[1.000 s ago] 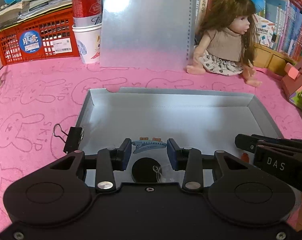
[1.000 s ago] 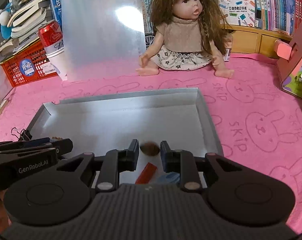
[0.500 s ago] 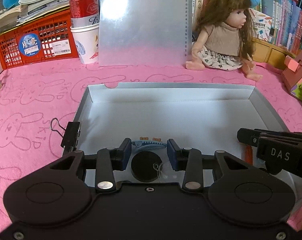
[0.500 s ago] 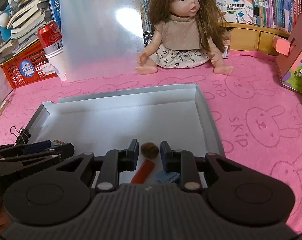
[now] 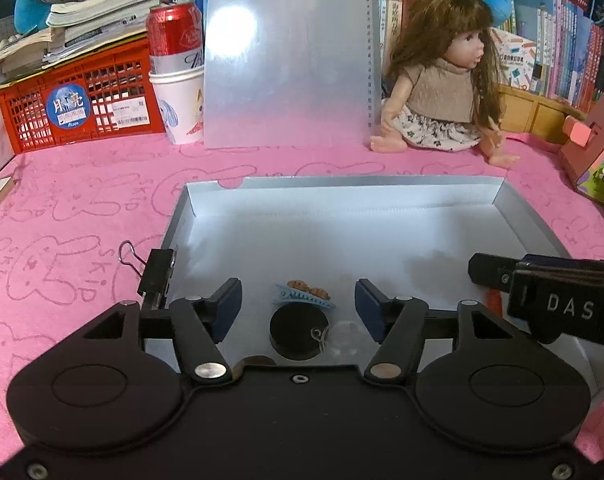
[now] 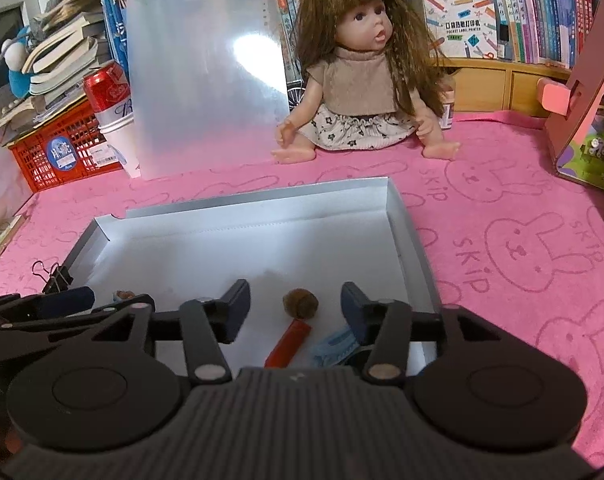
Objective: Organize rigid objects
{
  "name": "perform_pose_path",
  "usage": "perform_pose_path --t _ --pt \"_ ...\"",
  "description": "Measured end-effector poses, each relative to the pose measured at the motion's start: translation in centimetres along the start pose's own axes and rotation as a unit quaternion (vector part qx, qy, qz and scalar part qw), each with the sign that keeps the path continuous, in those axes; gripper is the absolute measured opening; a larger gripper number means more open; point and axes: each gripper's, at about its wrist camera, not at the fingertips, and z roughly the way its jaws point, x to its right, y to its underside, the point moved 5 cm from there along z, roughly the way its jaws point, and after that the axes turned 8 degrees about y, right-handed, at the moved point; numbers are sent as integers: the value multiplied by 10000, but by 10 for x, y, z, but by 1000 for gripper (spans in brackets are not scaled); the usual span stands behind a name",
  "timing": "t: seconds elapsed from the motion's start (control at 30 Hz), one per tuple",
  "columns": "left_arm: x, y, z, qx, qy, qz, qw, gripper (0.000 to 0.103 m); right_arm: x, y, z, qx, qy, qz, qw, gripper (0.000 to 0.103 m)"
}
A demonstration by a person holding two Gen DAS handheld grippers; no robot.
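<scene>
Two grippers hang low over a flat silver box (image 5: 342,232) that sits on a pink bunny cloth (image 5: 81,208) on the table; the left gripper (image 5: 297,304) has its jaws wide open and holds nothing; the right gripper (image 6: 293,304) has its jaws wide open too, and they are empty.

Small things lie at the near end of the box; in the left view a blue hair clip (image 5: 304,295) with little brown bits on top lies between the open jaws; a black round disc (image 5: 297,336) sits just in front of it, touching or nearly touching; a clear little dome (image 5: 342,338) with a ring lies just beside the disc on the right.

In the right view a brown bumpy nut (image 6: 300,303) lies between the jaws; a red stick (image 6: 289,343) lies just below it, tilted; a light blue thing (image 6: 336,346) lies beside the red stick, partly under the right jaw, and I cannot tell what it is.

A black binder clip (image 5: 155,274) is clipped on the left wall of the box.

At the back sit a doll (image 6: 362,72) with long brown hair, a clear plastic board (image 6: 205,80) standing up, a red can (image 5: 175,36) in a white paper cup (image 5: 179,108), and a red basket (image 5: 73,104) with books on it.
</scene>
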Motion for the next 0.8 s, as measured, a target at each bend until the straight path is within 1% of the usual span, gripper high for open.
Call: perform_pose_path --t 0.07,0.1,0.13,0.2,0.27,0.47,0.8 --pt "0 0 -5 57 28 1 10000 67 0 0 -4 78 25 -1 10000 74" --pt "1 -1 -8 85 36 21 10000 70 0 0 -6 128 33 -2 9999 75" --pt "2 -1 -11 113 38 50 9999 75 0 0 -9 179 41 -6 9998 77" --pt "2 -1 -17 190 6 110 9998 78 1 -1 -15 280 74 -13 9996 80" --pt "4 -1 -24 255 -2 161 9995 79 2 -1 -20 387 119 -23 9992 84" --pt "7 -2 -42 421 43 216 9989 82 6 -2 -36 638 160 -31 9978 88" --pt "11 7 -70 655 61 375 9971 87 12 4 -57 866 193 24 9961 95"
